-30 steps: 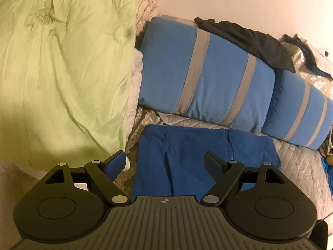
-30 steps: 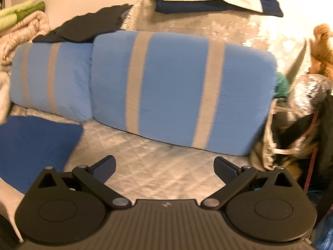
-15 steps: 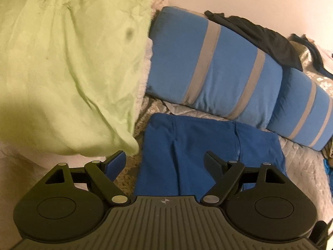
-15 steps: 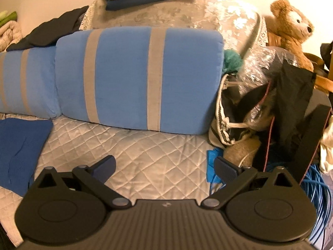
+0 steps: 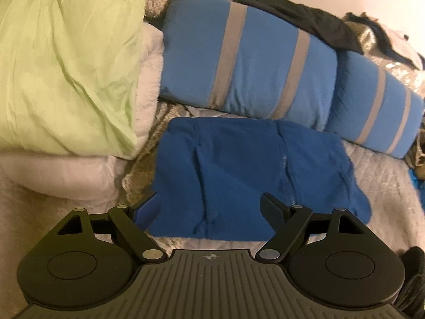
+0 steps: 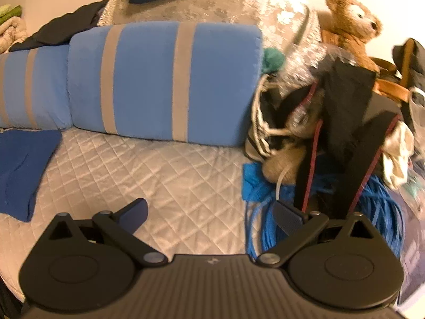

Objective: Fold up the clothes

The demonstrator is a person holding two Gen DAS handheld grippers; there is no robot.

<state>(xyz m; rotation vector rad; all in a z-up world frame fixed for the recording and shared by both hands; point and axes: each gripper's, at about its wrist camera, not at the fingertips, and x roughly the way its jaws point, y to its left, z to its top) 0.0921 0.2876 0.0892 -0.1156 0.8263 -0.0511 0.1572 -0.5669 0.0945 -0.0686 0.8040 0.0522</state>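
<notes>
The blue garment point(image 5: 252, 175) is lying spread flat on the quilted bedcover point(image 6: 159, 180), its far edge just in front of the two blue pillows with grey stripes point(image 5: 255, 61); this garment is serving as the reference for all positions below.

The left gripper point(image 5: 211, 207) is hanging above the garment's near edge, jaws standing wide apart and gripping nothing; the cloth is showing between the fingers but is not pinched.

The right gripper point(image 6: 209, 215) is hovering well to the right of the garment, over bare bedcover. Its jaws are likewise spread and empty.

To the garment's left, a pale green duvet point(image 5: 66, 61) is resting on a white blanket point(image 5: 74, 175). Far to its right, a coil of blue cable point(image 6: 268, 226) and a brown teddy bear point(image 6: 350, 24) are sitting among piled clutter. A black garment point(image 5: 305, 21) is draped behind the pillows.
</notes>
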